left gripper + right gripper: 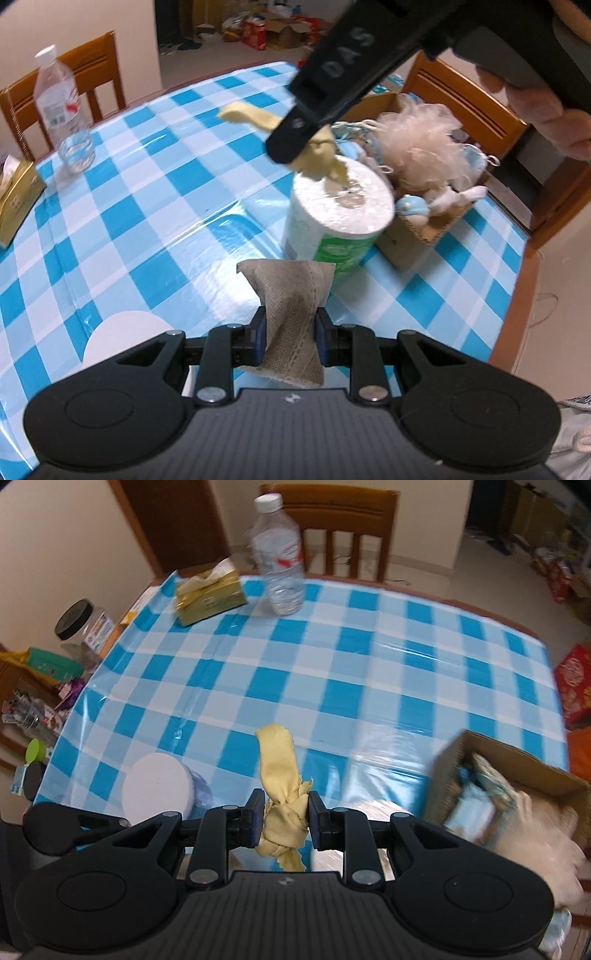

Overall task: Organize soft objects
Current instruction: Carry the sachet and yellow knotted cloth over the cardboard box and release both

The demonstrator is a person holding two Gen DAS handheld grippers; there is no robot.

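Observation:
My left gripper [290, 332] is shut on a grey-brown fabric pouch [291, 306], held above the checked table. My right gripper [282, 814] is shut on a knotted yellow cloth [280, 775]. In the left wrist view the right gripper [295, 151] hangs with the yellow cloth [321, 151] over a paper roll [336, 218]. A cardboard box [417, 236] at the right holds a pink mesh puff [417, 147] and blue and white soft items. The box [476, 749] also shows at the right of the right wrist view.
A water bottle [279, 554] and a gold tissue box [208, 596] stand at the far side of the table [369, 672]. The paper roll's white top [159, 786] shows lower left. Wooden chairs [465, 99] surround the table. Clutter lies on a shelf [40, 686] to the left.

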